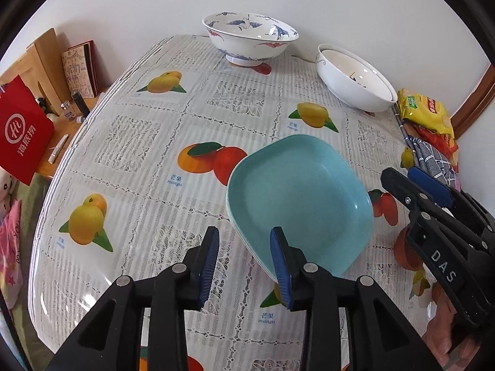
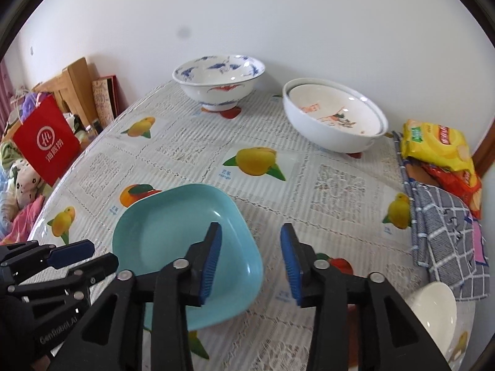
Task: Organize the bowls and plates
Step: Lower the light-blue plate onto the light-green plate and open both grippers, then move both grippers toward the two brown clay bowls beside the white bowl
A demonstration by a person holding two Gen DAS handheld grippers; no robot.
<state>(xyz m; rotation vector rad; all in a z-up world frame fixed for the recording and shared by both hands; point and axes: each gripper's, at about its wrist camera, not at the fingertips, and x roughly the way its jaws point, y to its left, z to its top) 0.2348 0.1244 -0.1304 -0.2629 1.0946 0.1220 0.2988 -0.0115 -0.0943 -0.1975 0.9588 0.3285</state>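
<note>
A stack of teal square plates (image 1: pixel 301 199) (image 2: pixel 182 241) lies on the fruit-print tablecloth near the front. A blue-and-white patterned bowl (image 1: pixel 250 37) (image 2: pixel 218 82) stands at the back. White bowls nested together (image 1: pixel 355 82) (image 2: pixel 332 120) stand at the back right. A small white bowl (image 2: pixel 433 317) sits at the front right. My left gripper (image 1: pixel 246 269) is open and empty, just left of the teal stack's near edge. My right gripper (image 2: pixel 252 266) is open and empty, over the stack's right edge; it also shows in the left wrist view (image 1: pixel 416 187).
Snack bags (image 2: pixel 439 151) (image 1: pixel 425 114) and a checked cloth (image 2: pixel 448 238) lie along the table's right edge. A red paper bag (image 1: pixel 21 128) (image 2: pixel 46 142), wooden boards and books stand off the table's left side. A white wall is behind the table.
</note>
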